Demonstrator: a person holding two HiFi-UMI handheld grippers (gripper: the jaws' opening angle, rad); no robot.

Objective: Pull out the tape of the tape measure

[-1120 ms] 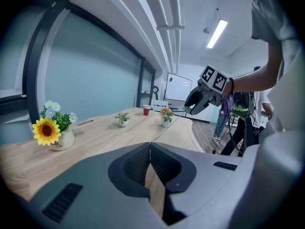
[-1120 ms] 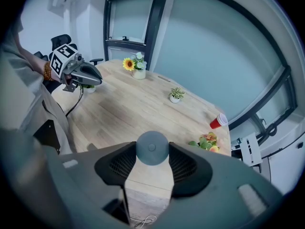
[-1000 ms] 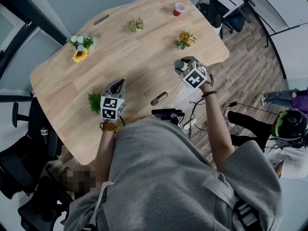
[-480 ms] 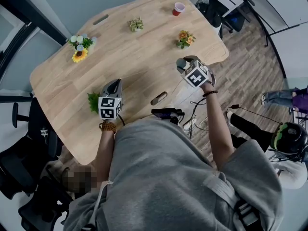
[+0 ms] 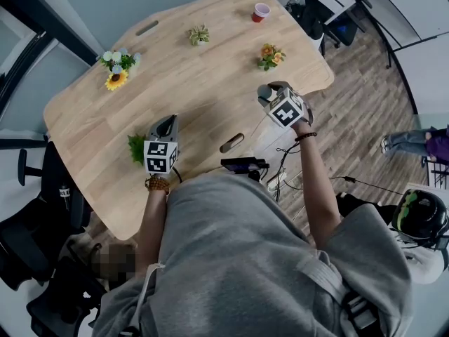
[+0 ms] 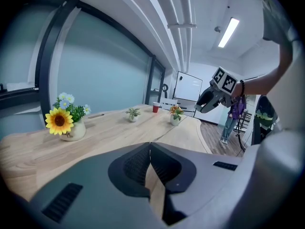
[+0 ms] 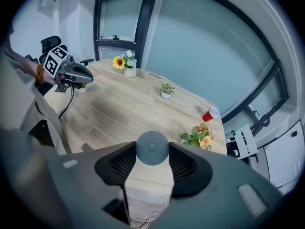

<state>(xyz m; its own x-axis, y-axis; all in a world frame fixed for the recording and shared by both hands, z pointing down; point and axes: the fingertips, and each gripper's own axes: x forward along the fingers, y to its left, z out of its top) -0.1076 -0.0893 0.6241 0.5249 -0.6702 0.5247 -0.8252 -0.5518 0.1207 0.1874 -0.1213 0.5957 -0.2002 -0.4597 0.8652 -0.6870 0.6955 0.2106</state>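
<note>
A round grey tape measure [image 7: 152, 148] sits clamped between the pads of my right gripper [image 7: 152, 152], held above the right part of the wooden table [image 5: 203, 83]. From the head view the same tape measure [image 5: 263, 92] shows at the tip of the right gripper [image 5: 267, 95]. No pulled-out tape is visible. My left gripper [image 6: 149, 149] hovers over the table's near left, its jaws meeting at the tips with nothing seen between them. In the head view the left gripper [image 5: 170, 123] stands well apart from the right one.
On the table stand a sunflower pot [image 5: 116, 71], a small green plant [image 5: 199, 36], an orange flower pot [image 5: 271, 57], a red cup [image 5: 261, 12] and a leafy plant [image 5: 137, 148] beside the left gripper. A black device [image 5: 244, 165] sits at the near edge. A person [image 5: 421, 220] is at the right.
Both grippers have stayed where they were. The person with the dark helmet at the right edge has shifted downward in the head view.
</note>
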